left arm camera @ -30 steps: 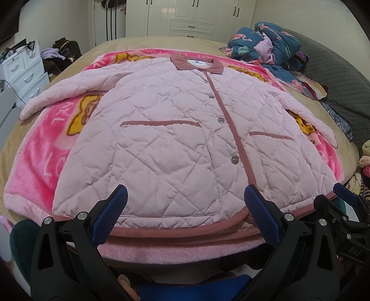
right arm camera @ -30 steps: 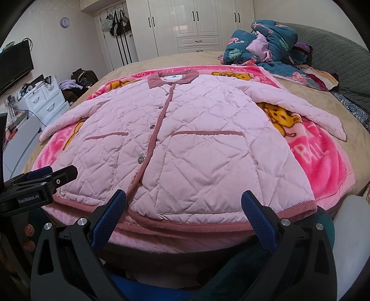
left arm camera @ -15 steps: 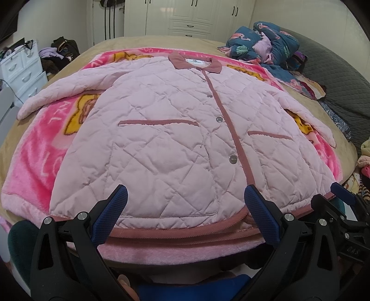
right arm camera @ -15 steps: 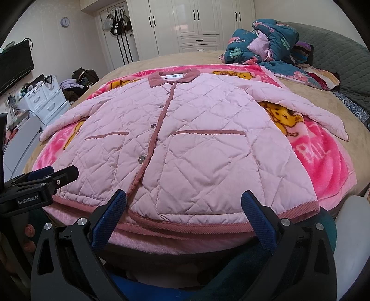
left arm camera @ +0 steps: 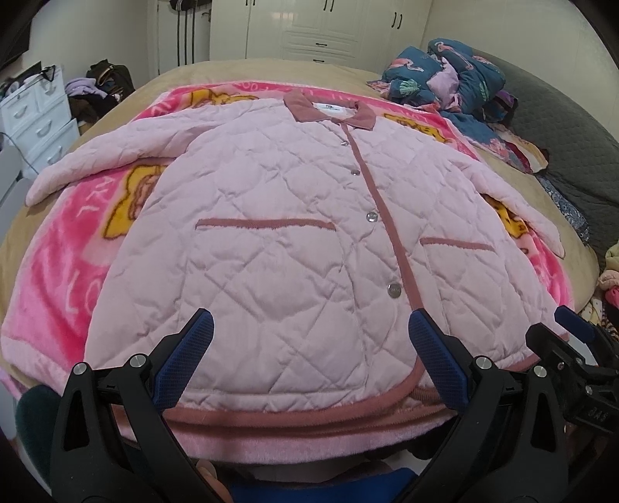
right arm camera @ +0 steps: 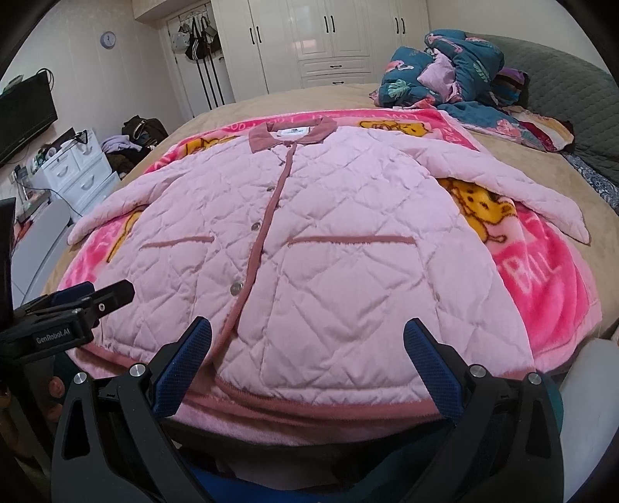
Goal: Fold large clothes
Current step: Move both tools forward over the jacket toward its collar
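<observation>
A bedroom with white wardrobe doors [left arm camera: 329, 27] along the back wall fills the left wrist view, and a wide bed [left arm camera: 240, 67] with a tan cover takes up most of the frame. On it a bright pink cartoon blanket [left arm camera: 54, 278] is spread, and the quilted pink jacket [left arm camera: 271, 251] lies flat on top, buttoned, collar toward the upper centre and hem toward the bottom. Its sleeves stretch out toward the left and right edges. A heap of teal patterned bedding [left arm camera: 445, 73] sits at upper right, and a white drawer unit [left arm camera: 38, 116] stands at the left edge. The left gripper [left arm camera: 309, 360] is at the bottom centre, its blue-padded fingers spread wide and holding nothing, with the jacket's hem showing between them. The right gripper [left arm camera: 572, 329] shows at the lower right edge; from here I cannot tell how its fingers stand.

In the right wrist view the same wardrobe doors [right arm camera: 340, 35] line the top, with a wall clock [right arm camera: 108, 39] at upper left and a dark screen [right arm camera: 23, 116] at the left edge. The jacket [right arm camera: 329, 263] again fills the centre on the blanket [right arm camera: 549, 294]. The right gripper [right arm camera: 307, 360] at bottom centre is released, fingers wide apart and empty, pointed at the hem. The left gripper [right arm camera: 89, 296] enters from the lower left beside the jacket's hem corner.
</observation>
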A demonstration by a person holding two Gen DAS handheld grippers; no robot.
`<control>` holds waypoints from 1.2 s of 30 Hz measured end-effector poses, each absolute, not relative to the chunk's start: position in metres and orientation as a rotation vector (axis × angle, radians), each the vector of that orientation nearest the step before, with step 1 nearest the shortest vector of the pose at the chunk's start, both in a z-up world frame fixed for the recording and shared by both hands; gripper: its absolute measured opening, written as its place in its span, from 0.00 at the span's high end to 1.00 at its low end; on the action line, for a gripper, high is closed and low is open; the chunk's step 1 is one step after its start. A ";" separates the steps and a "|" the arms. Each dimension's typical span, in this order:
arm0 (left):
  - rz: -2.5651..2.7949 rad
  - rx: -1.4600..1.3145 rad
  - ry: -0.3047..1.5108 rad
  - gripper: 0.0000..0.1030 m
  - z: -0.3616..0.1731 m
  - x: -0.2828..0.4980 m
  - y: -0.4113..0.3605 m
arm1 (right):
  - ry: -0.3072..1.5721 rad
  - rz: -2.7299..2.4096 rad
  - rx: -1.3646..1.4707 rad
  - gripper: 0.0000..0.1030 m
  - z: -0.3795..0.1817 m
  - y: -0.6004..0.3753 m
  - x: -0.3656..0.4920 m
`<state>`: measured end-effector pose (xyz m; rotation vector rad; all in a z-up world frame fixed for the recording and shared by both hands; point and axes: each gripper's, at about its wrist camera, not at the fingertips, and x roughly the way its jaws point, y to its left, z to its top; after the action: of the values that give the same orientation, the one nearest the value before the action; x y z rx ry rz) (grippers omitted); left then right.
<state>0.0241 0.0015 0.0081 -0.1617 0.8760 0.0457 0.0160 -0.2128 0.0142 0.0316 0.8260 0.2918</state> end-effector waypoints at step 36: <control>0.113 -0.181 0.854 0.08 0.066 0.140 0.018 | 0.719 0.294 0.062 0.04 0.097 -0.208 0.130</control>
<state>0.1404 0.0177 0.0663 -0.1814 0.8544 0.1127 0.1303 -0.2077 0.0975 0.0621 0.7190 0.2938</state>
